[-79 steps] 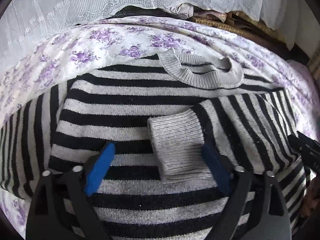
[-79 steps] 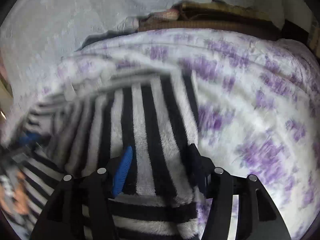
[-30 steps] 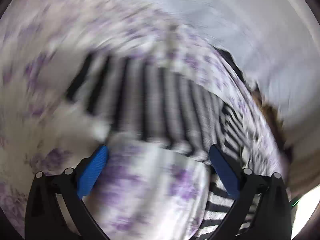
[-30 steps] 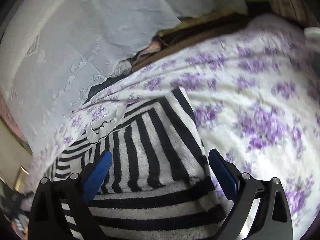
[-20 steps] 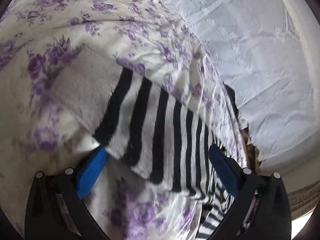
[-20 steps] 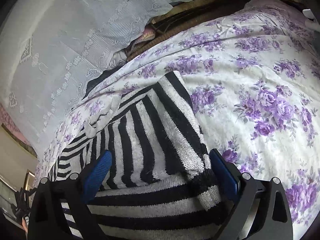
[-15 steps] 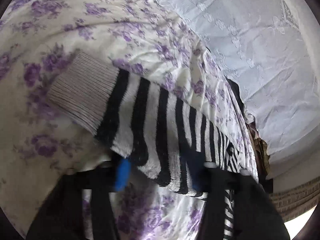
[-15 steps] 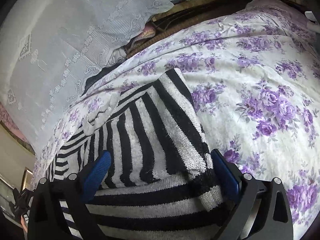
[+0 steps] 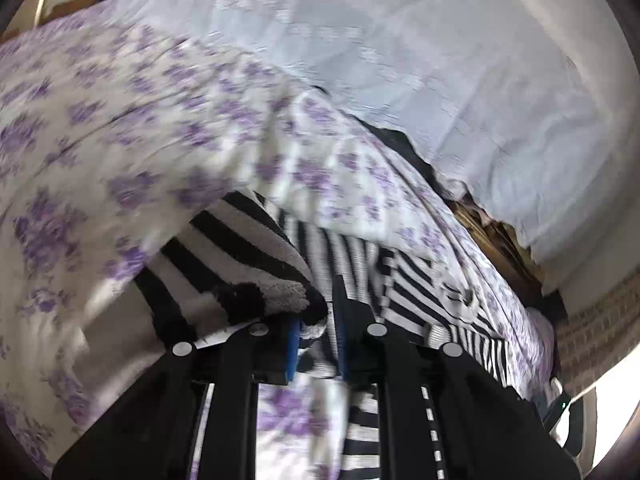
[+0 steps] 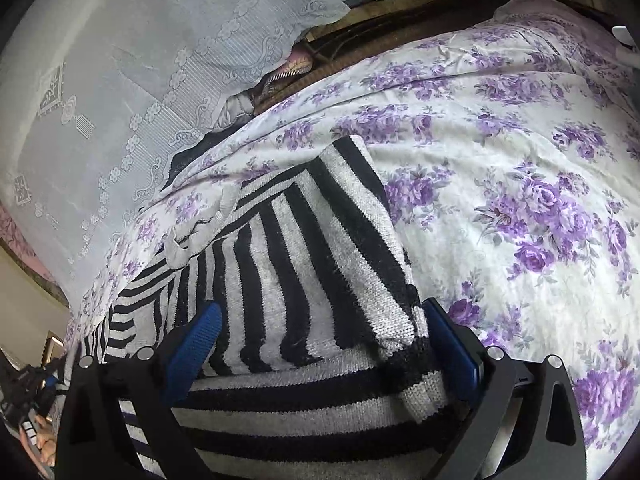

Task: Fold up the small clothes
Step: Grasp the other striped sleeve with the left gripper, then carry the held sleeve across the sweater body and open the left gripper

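Observation:
A black-and-grey striped sweater [image 10: 288,264] lies on a bed, with its right sleeve folded over the body and its grey collar [image 10: 180,248] toward the far left. My right gripper [image 10: 320,316] is open and hovers low over the sweater's folded right edge, one blue pad on each side of the striped fold. In the left wrist view the sweater's other sleeve [image 9: 240,264] is lifted and bunched. My left gripper [image 9: 316,340] has its jaws closing, and the sleeve's edge is pinched between the blue pads. The sweater's body [image 9: 420,292] stretches away behind them.
A white sheet with purple flowers [image 10: 500,180] covers the bed [image 9: 120,140]. A white lace curtain [image 10: 120,60] hangs along the far side, with dark wooden furniture [image 10: 400,20] behind the bed. A hand [image 10: 44,440] shows at the lower left edge.
My left gripper closed from wide open onto the striped sleeve and lifted it off the sheet; its view tilted and blurred. The right gripper stayed still and open.

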